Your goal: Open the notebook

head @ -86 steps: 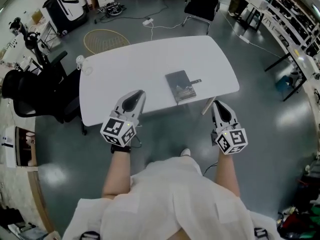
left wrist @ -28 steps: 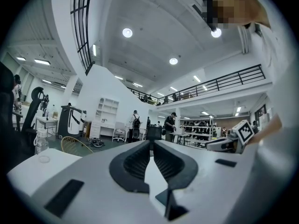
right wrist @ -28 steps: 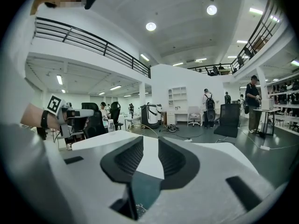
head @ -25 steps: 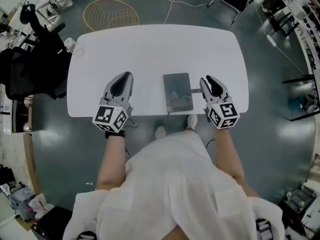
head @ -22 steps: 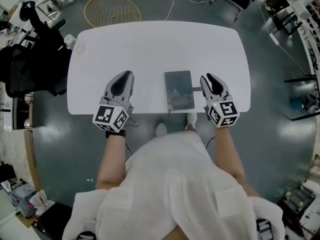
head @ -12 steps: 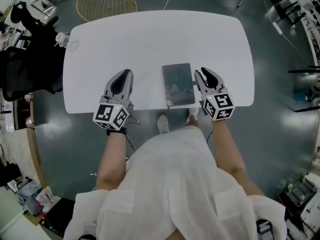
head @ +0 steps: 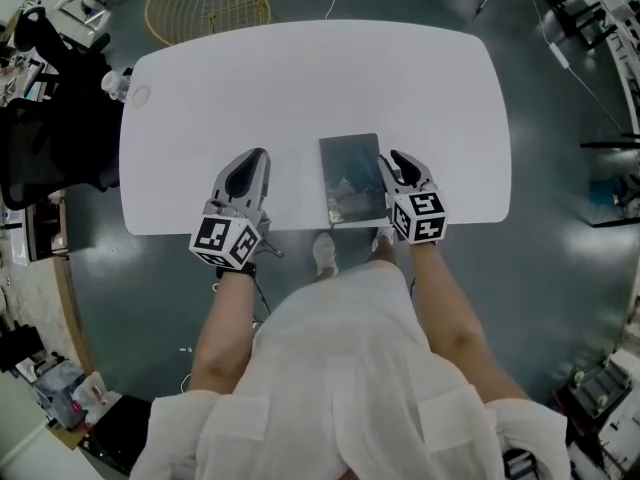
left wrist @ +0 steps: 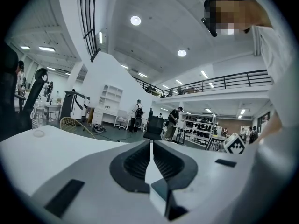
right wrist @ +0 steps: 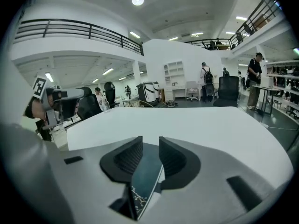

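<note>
Low over table (head: 300,78), right gripper (head: 391,160) tilted down, opening jaws astride notebook (head: 351,179).

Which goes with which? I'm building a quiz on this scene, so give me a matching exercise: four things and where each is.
1 notebook
2 left gripper
3 wire basket
4 black chair

a on the floor beyond the table
b closed, at the table's near edge
c left of the table
d over bare tabletop, jaws together

Pairs: 1-b, 2-d, 3-a, 4-c
</note>
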Motion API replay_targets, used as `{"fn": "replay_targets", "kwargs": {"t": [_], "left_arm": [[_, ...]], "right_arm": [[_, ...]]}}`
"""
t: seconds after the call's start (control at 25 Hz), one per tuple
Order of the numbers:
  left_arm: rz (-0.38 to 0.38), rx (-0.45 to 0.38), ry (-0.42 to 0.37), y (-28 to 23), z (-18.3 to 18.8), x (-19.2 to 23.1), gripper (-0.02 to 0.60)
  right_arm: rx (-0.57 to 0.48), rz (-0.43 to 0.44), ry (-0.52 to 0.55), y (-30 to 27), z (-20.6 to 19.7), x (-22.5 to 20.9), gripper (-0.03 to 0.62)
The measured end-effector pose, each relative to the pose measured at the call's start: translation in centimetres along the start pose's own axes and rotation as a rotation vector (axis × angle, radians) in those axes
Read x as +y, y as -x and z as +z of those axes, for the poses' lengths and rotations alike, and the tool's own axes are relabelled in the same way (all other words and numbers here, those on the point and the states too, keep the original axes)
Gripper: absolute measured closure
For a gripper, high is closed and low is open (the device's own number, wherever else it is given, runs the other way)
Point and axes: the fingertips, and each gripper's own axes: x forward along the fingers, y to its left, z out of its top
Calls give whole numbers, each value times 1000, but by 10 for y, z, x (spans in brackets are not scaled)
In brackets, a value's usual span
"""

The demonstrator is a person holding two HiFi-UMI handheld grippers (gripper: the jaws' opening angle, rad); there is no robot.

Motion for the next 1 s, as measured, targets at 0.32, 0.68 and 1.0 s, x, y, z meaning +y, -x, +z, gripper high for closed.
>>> {"fn": "replay_targets", "kwargs": {"t": [0.32,0.68,1.0], "left_arm": [[14,26,15,-12,-14,-4,559],[23,37,7,-14,-19,-6,558],[24,42,5,-13,-22,-6,558]], "right_arm": [[129,-15,-6,-22,-32,-12,490],[222,-25,-21,-37,-54,-16,490],[285,-26,-47,-43,-69,-18,496]]}}
